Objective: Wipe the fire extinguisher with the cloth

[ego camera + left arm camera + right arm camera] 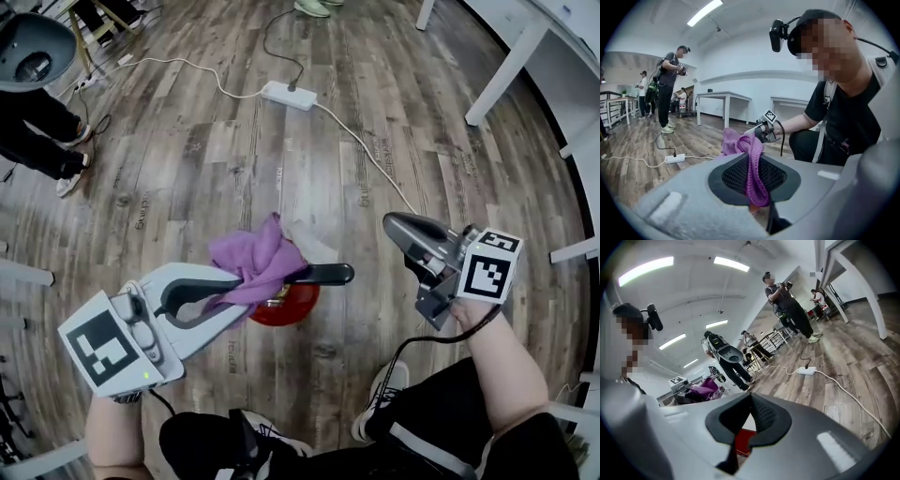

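The left gripper jaws pinched the soft cloth (it looked light) at 11 o'clock from the heavy-looking fire extinguisher. The right gripper jaws were together, empty.

Purple cloth, red fire extinguisher

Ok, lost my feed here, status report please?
Left gripper shut on purple cloth, over red fire extinguisher, contact unclear. Right gripper shut, empty, alongside. Nothing in the way.

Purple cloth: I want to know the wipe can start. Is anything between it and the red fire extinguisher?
Nothing visible does. The purple cloth, held in the jaws of the left gripper, hangs over the red fire extinguisher in the head view. The right gripper, shut and empty, stands off to the side.
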{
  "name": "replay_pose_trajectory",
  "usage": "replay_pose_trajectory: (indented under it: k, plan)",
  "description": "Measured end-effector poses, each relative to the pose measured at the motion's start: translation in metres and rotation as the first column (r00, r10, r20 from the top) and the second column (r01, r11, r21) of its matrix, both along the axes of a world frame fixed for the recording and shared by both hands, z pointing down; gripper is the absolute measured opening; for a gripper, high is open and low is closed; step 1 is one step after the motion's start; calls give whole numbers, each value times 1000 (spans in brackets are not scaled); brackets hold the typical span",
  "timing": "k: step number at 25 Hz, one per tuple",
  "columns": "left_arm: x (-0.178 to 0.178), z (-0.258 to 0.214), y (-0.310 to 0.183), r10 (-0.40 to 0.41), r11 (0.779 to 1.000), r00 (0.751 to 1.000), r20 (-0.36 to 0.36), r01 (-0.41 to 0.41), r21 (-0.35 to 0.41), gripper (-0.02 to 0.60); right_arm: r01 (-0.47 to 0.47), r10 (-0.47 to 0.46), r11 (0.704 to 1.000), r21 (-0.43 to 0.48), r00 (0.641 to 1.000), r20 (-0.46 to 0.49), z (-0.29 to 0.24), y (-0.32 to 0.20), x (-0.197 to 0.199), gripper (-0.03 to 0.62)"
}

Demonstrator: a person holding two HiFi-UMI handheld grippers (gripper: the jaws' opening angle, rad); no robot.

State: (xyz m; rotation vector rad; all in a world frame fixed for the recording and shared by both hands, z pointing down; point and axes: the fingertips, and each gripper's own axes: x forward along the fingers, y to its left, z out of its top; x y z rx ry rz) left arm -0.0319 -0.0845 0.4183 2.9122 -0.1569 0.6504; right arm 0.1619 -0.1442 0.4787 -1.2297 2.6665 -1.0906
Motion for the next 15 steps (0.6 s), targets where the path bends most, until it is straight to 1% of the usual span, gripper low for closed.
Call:
replay_pose_trajectory:
  k: [3, 6, 11, 13, 15]
  plan:
    - [18, -7, 1, 57, 997, 998, 31, -58, 43, 48, 31, -31, 1000, 3, 999, -13, 1, 0, -9, 5]
    - [39, -15, 6, 144, 985, 987, 71, -150, 83, 48, 58, -58, 998, 4, 998, -37, 3, 0, -16, 5]
    - [91, -32, 22, 268, 954, 960, 87, -277, 114, 48, 67, -68, 998, -13, 996, -63, 9, 2, -15, 5]
    - [110, -37, 29, 301, 938, 948, 101, -313, 149, 48, 62, -63, 998, -17, 996, -63, 9, 3, -14, 5]
    - [122, -38, 35, 330, 918, 936, 121, -349, 188, 49, 58, -59, 998, -18, 996, -68, 10, 4, -12, 5]
